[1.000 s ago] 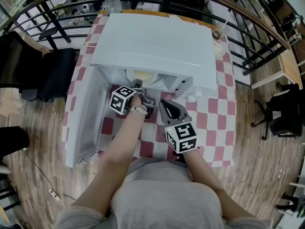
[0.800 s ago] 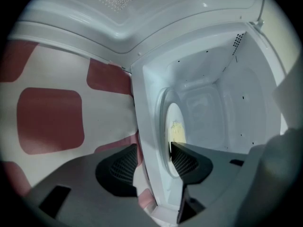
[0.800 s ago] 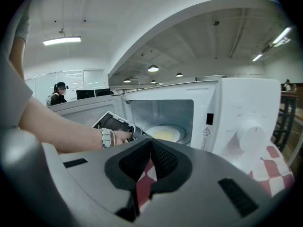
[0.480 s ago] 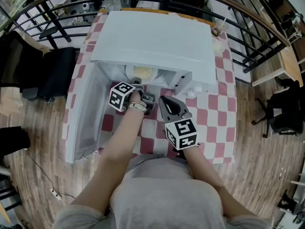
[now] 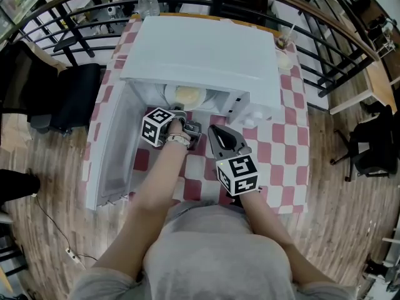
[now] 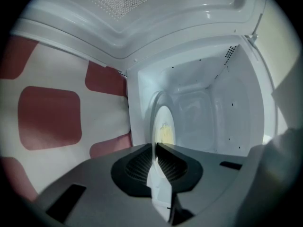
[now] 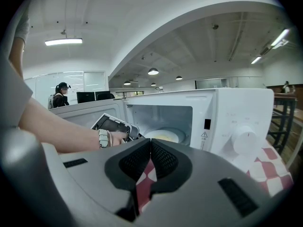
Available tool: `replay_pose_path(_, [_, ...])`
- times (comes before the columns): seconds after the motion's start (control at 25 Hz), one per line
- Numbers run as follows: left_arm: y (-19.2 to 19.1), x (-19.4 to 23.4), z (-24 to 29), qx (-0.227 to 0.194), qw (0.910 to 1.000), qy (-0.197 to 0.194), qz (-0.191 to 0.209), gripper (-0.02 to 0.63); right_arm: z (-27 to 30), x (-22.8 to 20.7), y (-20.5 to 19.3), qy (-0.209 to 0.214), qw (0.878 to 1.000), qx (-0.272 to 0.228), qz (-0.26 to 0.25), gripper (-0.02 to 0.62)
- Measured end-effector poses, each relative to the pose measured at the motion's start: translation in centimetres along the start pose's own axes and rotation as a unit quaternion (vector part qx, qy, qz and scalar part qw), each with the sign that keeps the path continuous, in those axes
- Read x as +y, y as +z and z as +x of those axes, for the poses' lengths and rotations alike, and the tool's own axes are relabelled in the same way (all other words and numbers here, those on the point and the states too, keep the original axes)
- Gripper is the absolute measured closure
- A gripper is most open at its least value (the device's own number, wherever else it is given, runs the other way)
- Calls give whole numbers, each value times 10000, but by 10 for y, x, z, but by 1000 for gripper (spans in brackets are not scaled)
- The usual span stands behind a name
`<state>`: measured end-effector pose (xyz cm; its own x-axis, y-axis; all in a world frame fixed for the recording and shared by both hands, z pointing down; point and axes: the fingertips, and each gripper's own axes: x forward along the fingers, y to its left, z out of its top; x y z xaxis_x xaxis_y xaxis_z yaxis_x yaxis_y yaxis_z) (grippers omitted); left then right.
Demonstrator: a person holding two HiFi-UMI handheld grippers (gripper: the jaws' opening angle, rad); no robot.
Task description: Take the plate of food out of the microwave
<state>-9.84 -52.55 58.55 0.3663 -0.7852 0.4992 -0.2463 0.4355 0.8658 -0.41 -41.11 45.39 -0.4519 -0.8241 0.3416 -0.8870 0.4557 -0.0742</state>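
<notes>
- The white microwave (image 5: 200, 55) stands on the red-and-white checked worktop (image 5: 275, 161), and no brand name can be read on it
- On its front panel, just above the round knob (image 7: 245, 141), there is a triangle warning label (image 7: 204, 135); the print beside it is too small to read
- The only other markings are the black-and-white square patterns on each gripper's cube (image 5: 237, 175)
- The plate of food (image 5: 187, 95) sits inside the microwave, near the front of the cavity; from the head view the microwave's roof cuts off its far part, and the food shows only as a pale yellow patch
- The left hand-held gripper (image 6: 155, 148) reaches into the microwave's opening, and its jaws are closing narrow on the plate's near rim, which shows edge-on as a thin white strip between the pads
- In the head view the hand and cube hide those jaws
- The right hand-held gripper (image 7: 150, 142) hangs in front of the microwave, over the worktop, with its tips together and nothing between them
- The door (image 5: 115, 149) swings open on the microwave's left side
</notes>
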Motion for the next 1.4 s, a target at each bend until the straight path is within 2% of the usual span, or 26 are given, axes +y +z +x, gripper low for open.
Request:
replay_pose_path(0.24, [0,-2,-3,7,9999,-160,-33,575,-3,0,2,-37,10000,-47,-6,569])
replay_pose_path(0.64, [0,-13,-15,-56,9972,-745,-48,589,-10,5,6,-67,9999,-125,-30,569])
replay_pose_path(1.4, [-2,-13,-42,-141,9924,-1224,17,591,-17,12,13,-90,9995,-296,-80,571])
